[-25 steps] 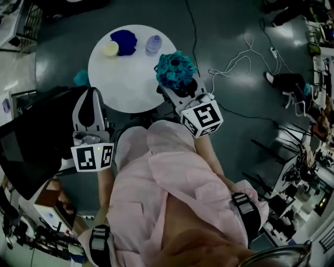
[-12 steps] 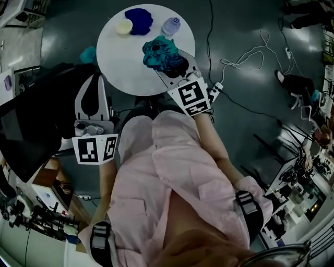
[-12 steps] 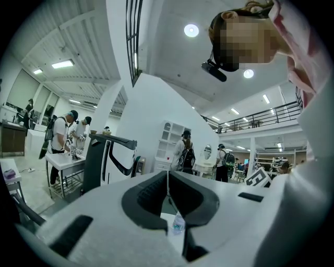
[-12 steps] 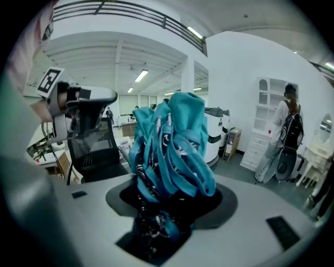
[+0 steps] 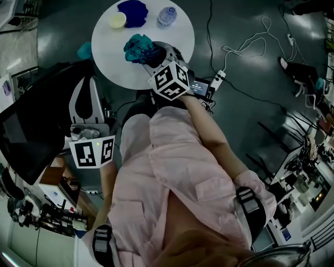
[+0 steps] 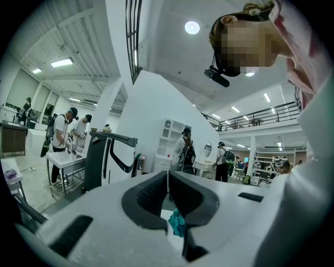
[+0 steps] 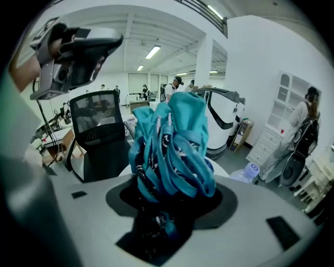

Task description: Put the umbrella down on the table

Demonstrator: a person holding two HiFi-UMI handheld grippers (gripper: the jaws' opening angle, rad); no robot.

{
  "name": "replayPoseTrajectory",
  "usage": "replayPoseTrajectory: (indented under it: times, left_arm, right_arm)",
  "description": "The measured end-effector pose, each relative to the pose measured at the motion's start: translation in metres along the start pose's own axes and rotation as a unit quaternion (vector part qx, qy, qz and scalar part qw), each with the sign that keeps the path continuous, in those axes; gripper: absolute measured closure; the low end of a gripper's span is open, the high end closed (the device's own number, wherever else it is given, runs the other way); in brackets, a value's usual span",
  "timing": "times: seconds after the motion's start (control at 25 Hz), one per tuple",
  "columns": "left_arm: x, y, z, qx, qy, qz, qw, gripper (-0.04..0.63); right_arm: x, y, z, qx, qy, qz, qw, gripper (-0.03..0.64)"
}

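The person stands by a round white counter (image 5: 112,65). The right hand-held gripper (image 5: 155,53) is clamped on a folded teal umbrella (image 5: 136,48). In the right gripper view the umbrella (image 7: 175,151) sticks out from between the jaws, with its dark lower end squeezed between the pads. From the head view the umbrella hangs over the near side of the counter. I cannot tell if it touches the top yet.

The left hand-held gripper (image 5: 85,81) is off to the side, well apart from the counter. Its jaws are closed tip to tip in the left gripper view (image 6: 168,180), and it holds nothing.

I think the umbrella is light. Its cloth is soft and floppy, and the folds puff out in loose loops. The cloth looks smooth, so it may slip if only the folds are pinched. There should be a hard stick and thin ribs inside. The best place to hold it seems to be the firm end, where the gripper has it now. Once let go, it may roll or flop over a little, so it should be set down flat on a bare part of the counter.

At the far side of the counter there is a clear bottle (image 5: 167,15) with a cap on. I cannot tell what is in it. Near it lie a dark blue lump (image 5: 133,11) and a small pale yellow round thing (image 5: 117,20), maybe a little bowl. I cannot see if anything is inside it.
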State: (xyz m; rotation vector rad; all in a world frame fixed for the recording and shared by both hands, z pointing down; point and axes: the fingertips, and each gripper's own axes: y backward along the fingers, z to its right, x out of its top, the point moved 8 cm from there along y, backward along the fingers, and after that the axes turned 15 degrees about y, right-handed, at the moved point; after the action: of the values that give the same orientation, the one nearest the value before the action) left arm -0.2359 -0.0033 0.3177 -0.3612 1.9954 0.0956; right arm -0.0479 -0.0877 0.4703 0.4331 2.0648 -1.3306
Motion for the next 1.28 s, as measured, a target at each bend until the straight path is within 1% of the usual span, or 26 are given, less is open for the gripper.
replayPoseTrajectory:
  times: [0.28,0.4,0.6,0.84,0.96,1.12,1.28]
  left_arm:
    - [-0.003,-0.001,-0.005,0.0,0.004,0.0,1.0,0.572]
    - [-0.004,0.001,-0.01,0.003,0.008,-0.003,1.0,0.572]
    - [-0.001,-0.008,-0.011,-0.011,0.011,-0.006,0.9999,0.572]
    - [-0.006,-0.014,-0.009,-0.023,0.008,-0.012,0.9996,0.572]
    - [-0.006,-0.013,-0.007,-0.026,0.008,-0.014,0.9995,0.572]
    - [-0.005,-0.015,-0.01,-0.029,0.009,-0.019,0.9994,0.572]
    - [-0.003,-0.016,-0.011,-0.029,0.008,-0.02,0.9993,0.573]
  right_arm:
    - [-0.014,-0.033,-0.006,0.014,0.022,-0.047,0.999,0.37]
    - [-0.016,-0.051,-0.014,0.028,0.035,-0.069,0.997,0.37]
    - [-0.02,-0.081,-0.021,0.046,0.056,-0.099,0.992,0.37]
    - [-0.03,-0.109,-0.028,0.06,0.065,-0.118,0.989,0.37]
    - [-0.036,-0.12,-0.034,0.067,0.083,-0.138,0.985,0.37]
    - [-0.047,-0.136,-0.042,0.084,0.113,-0.175,0.974,0.37]
    - [-0.055,-0.144,-0.048,0.09,0.13,-0.2,0.967,0.37]
